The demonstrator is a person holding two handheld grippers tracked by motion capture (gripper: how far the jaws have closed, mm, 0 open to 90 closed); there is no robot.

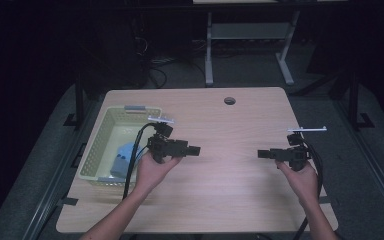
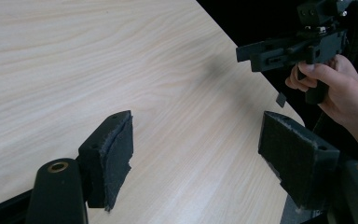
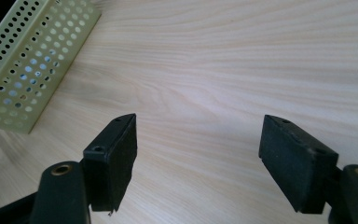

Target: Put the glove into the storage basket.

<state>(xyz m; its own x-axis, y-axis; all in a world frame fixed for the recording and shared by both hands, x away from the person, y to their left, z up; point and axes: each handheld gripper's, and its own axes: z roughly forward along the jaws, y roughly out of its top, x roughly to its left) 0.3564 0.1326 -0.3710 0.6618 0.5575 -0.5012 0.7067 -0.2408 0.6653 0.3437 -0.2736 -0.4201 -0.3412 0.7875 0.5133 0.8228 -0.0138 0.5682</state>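
Note:
Above the light wooden table (image 1: 220, 125), my left gripper (image 1: 194, 149) is held by a hand just right of a pale green perforated basket (image 1: 96, 145). It points right and stands open (image 2: 196, 154) with nothing between its jaws. My right gripper (image 1: 263, 153) hovers at the table's right side and points left toward the other one. It is open too (image 3: 198, 154), with bare wood between its jaws. A blue object (image 1: 123, 156) lies inside the basket. In the left gripper view the right gripper (image 2: 289, 49) shows ahead in a hand.
The basket's perforated wall (image 3: 32, 60) stands at the upper left of the right gripper view. A round cable hole (image 1: 229, 101) sits near the table's far edge. Black cables (image 1: 130, 165) trail from both grippers. Beyond the table are dark floor and a desk frame (image 1: 250, 45).

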